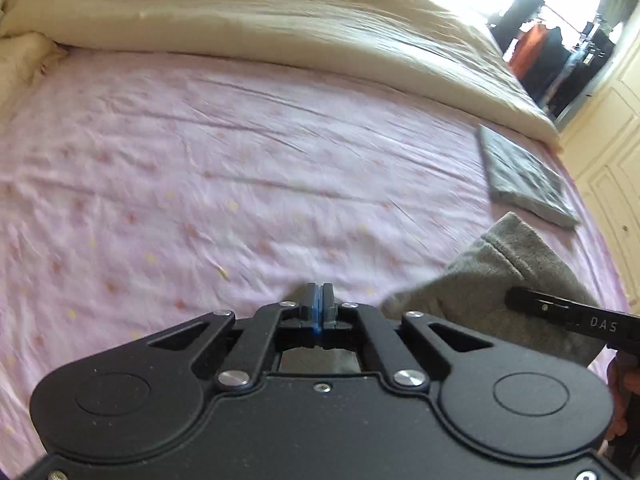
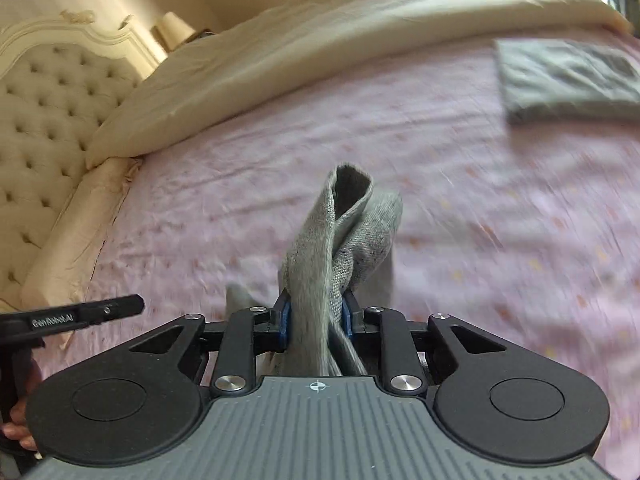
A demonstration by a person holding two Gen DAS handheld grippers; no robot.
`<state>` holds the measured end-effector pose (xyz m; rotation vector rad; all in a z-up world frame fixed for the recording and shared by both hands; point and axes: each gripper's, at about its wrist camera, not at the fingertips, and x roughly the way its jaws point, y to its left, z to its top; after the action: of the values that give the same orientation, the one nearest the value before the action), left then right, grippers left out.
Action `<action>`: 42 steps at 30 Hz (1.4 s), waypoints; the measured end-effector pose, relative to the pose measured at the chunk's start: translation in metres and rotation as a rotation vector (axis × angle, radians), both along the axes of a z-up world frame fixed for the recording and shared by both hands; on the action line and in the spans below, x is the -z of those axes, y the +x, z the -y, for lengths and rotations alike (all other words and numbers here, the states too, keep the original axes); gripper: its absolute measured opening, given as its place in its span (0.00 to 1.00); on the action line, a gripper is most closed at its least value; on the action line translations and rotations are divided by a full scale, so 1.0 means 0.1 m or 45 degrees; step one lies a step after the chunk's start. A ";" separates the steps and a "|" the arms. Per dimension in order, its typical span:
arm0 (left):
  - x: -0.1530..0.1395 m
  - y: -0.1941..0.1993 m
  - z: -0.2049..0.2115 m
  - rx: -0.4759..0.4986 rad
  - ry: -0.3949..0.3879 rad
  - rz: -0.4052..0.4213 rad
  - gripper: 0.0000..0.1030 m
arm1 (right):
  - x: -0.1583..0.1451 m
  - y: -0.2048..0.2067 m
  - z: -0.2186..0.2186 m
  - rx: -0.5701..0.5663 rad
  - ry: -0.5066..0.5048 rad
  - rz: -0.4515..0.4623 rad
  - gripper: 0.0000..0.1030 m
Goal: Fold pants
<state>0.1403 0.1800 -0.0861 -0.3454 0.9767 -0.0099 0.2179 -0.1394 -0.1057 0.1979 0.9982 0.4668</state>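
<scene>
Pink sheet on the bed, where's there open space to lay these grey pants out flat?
The pink sheet lies bare from the cream duvet down to the left gripper, and left toward the pillow. It is crowded on the right, by the folded grey garment and the held grey pants.

Motion blur smears the pink sheet [image 1: 200, 160] in both views, so its small printed marks cannot be made out. The folded grey cloth [image 2: 568, 76] runs off the right edge of the right wrist view. The grey pants [image 2: 340, 248] vanish behind the right gripper [image 2: 316, 316]; how far they hang below is hidden. The items in the bright doorway [image 1: 560, 52] are unreadable.
</scene>
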 end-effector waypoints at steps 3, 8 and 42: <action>-0.01 0.19 -0.26 -0.056 -0.036 0.001 0.01 | 0.04 0.33 -0.19 -0.032 -0.055 0.010 0.21; 0.35 0.15 -0.25 -0.050 -0.122 -0.143 0.31 | 0.01 0.26 -0.04 -0.055 -0.142 -0.009 0.20; 0.17 -0.16 -0.02 -0.139 -0.233 -0.057 0.08 | -0.12 -0.19 0.33 0.204 -0.023 -0.025 0.19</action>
<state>0.1243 0.1822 -0.1028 -0.5688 1.0031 0.0077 0.1991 -0.1724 -0.0939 0.2645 0.9968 0.3103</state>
